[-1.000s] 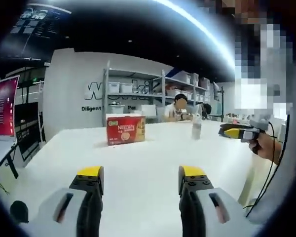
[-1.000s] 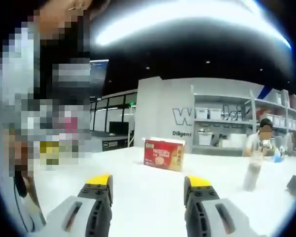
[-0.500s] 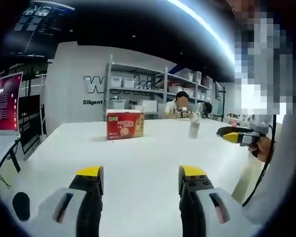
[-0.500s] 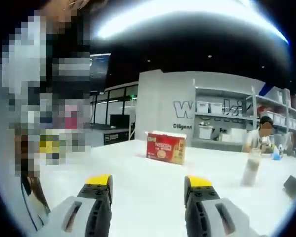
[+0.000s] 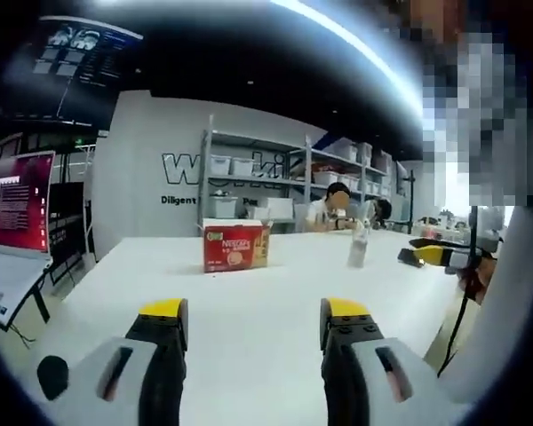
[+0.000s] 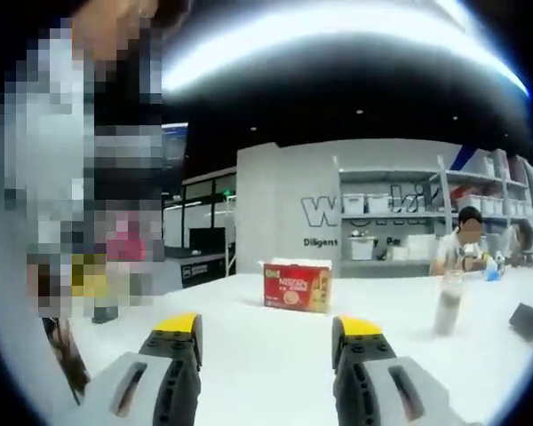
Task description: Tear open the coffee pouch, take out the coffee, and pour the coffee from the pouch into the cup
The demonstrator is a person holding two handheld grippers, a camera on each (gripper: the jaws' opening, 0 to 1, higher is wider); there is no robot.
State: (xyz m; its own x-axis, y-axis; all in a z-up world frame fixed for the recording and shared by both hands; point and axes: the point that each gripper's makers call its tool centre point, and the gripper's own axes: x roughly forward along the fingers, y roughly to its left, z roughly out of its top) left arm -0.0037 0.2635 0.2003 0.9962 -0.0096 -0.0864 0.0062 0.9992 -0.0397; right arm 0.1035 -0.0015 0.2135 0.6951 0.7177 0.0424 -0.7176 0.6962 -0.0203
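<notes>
two yellow-tipped jaws of the left gripper (image 5: pixel 252 312) are standing wide apart above the white table (image 5: pixel 266 293), gripping nothing. the right gripper (image 6: pixel 272 326) is likewise gaping wide and empty. a red nescafe coffee box (image 5: pixel 236 246) is sitting far across the table, and a clear cup (image 5: pixel 358 250) is standing well apart to its right. in the left gripper view the right gripper is showing at the right edge, held by a hand (image 5: pixel 473 275). a seated person (image 6: pixel 463 253) is working behind the cup, before the shelves (image 6: pixel 400 217).
</notes>
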